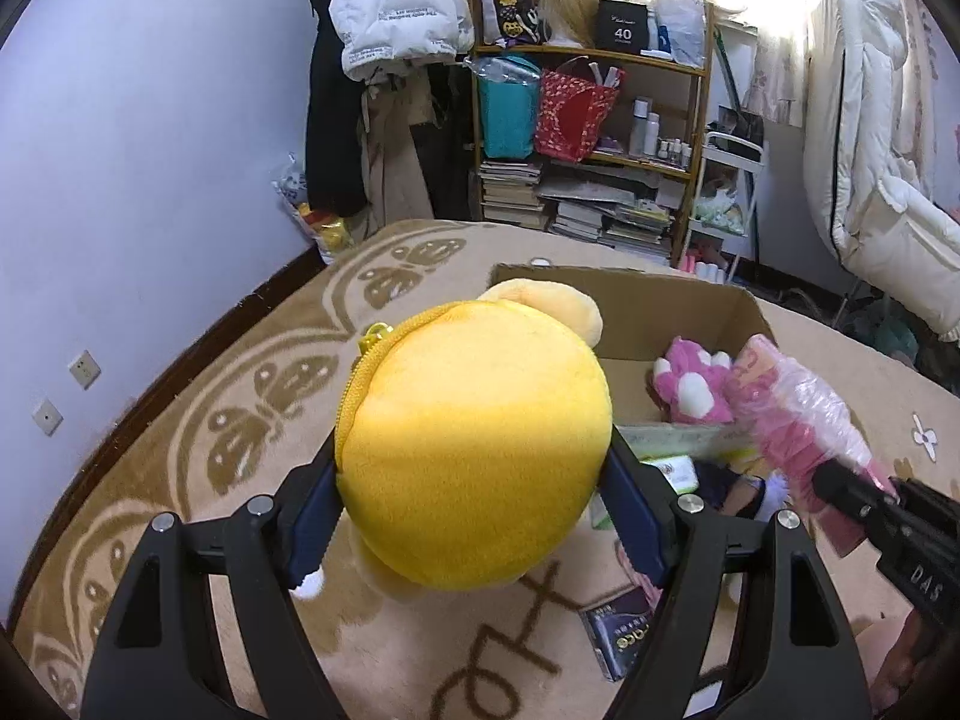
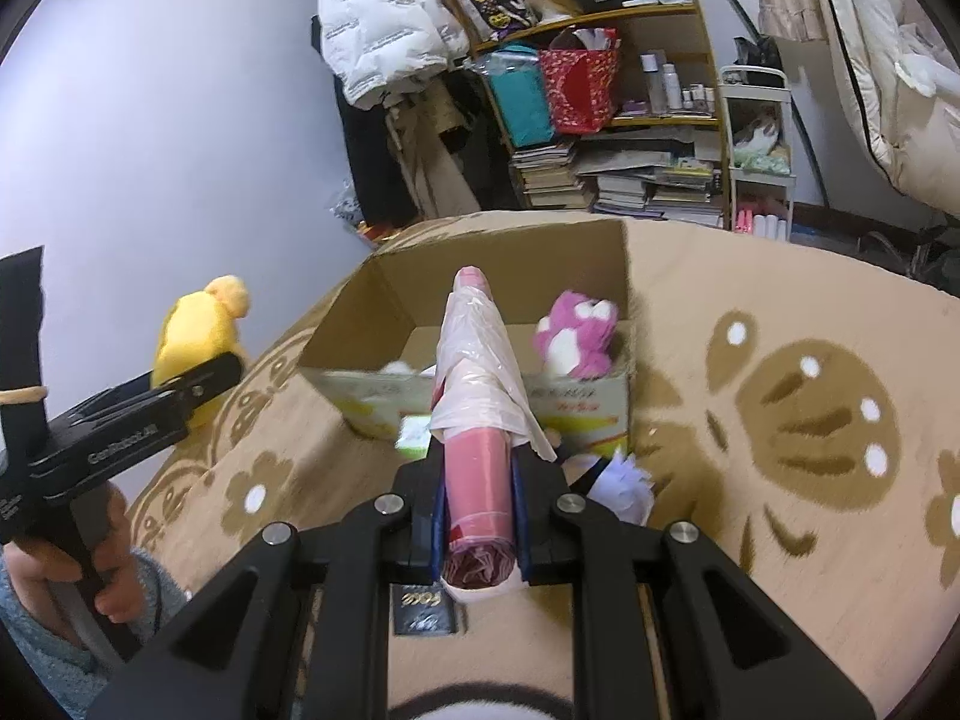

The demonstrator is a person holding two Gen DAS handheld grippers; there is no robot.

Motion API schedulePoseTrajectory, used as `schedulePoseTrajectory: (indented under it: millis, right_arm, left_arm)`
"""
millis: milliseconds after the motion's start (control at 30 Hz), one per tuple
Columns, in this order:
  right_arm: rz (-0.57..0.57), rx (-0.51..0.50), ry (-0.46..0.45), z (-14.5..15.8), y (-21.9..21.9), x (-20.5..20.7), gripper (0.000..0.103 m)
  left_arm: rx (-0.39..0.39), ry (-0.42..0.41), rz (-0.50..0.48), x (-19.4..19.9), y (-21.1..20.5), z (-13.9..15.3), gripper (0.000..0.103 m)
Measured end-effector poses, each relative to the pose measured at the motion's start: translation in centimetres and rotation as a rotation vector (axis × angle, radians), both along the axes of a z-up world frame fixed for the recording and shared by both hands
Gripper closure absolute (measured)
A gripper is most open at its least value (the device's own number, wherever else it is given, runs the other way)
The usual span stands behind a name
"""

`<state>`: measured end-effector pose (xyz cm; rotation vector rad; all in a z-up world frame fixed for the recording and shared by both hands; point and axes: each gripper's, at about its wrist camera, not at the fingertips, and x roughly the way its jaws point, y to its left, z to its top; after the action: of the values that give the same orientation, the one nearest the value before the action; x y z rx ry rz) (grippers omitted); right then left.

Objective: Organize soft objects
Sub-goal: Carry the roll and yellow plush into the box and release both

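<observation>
My left gripper (image 1: pixel 471 459) is shut on a round yellow plush toy (image 1: pixel 474 450) with a zipper along its edge, held above the carpet just left of an open cardboard box (image 1: pixel 630 279). My right gripper (image 2: pixel 480 480) is shut on a pink roll wrapped in thin plastic (image 2: pixel 477 372), which points at the box (image 2: pixel 498 228). A pink and white plush (image 2: pixel 576 336) lies inside the box, at its right side. The right wrist view shows the left gripper (image 2: pixel 198 384) with the yellow plush (image 2: pixel 192 324) at the left. The left wrist view shows the right gripper (image 1: pixel 852 492) and the roll (image 1: pixel 798 414) at the right.
A patterned beige carpet (image 2: pixel 780 420) covers the floor. In front of the box lie a green pack (image 2: pixel 414 435), a small doll (image 2: pixel 624 480) and a dark booklet (image 1: pixel 618 630). Behind stand a full shelf (image 1: pixel 594 138), hung coats (image 1: pixel 396 6) and white bedding (image 1: pixel 870 180). A hand (image 2: pixel 66 564) grips the left handle.
</observation>
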<state>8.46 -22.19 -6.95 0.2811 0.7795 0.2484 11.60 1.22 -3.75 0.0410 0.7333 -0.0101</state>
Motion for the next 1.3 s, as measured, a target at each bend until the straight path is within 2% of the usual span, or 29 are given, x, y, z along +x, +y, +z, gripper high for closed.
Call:
schedulePoseTrajectory:
  millis: [167, 333, 467, 633, 767, 1000, 1300]
  right_arm:
    - [-0.018, -0.014, -0.018, 0.4, -1.1, 1.4, 0.085]
    - [-0.03, -0.016, -0.043, 1.1, -1.7, 2.8, 0.085]
    - [-0.025, -0.035, -0.065, 2.0, -1.7, 3.9, 0.085]
    - [-0.021, -0.042, -0.077, 2.6, -1.5, 5.3, 0.085]
    - [-0.018, -0.048, -0.075, 2.6, -1.3, 6.2, 0.085]
    - [-0.017, -0.049, -0.037, 1.3, -0.9, 7.0, 0.085]
    - [-0.015, -0.063, 0.002, 0.0, -0.9, 8.1, 0.085]
  left_arm:
    - [-0.004, -0.015, 0.011, 0.9, 0.4, 0.7, 0.026]
    - [0.033, -0.046, 0.007, 2.3, 0.2, 1.6, 0.026]
    - [-0.015, -0.051, 0.0, 3.4, 0.1, 2.3, 0.026]
    - [0.032, -0.071, -0.006, 4.7, -0.5, 2.5, 0.026]
    - [0.038, -0.071, -0.005, 5.8, -0.7, 2.6, 0.026]
    - [0.056, -0.062, -0.026, 7.0, -1.6, 1.8, 0.025]
    - [0.047, 0.0, -0.068, 8.4, -3.3, -0.4, 0.025]
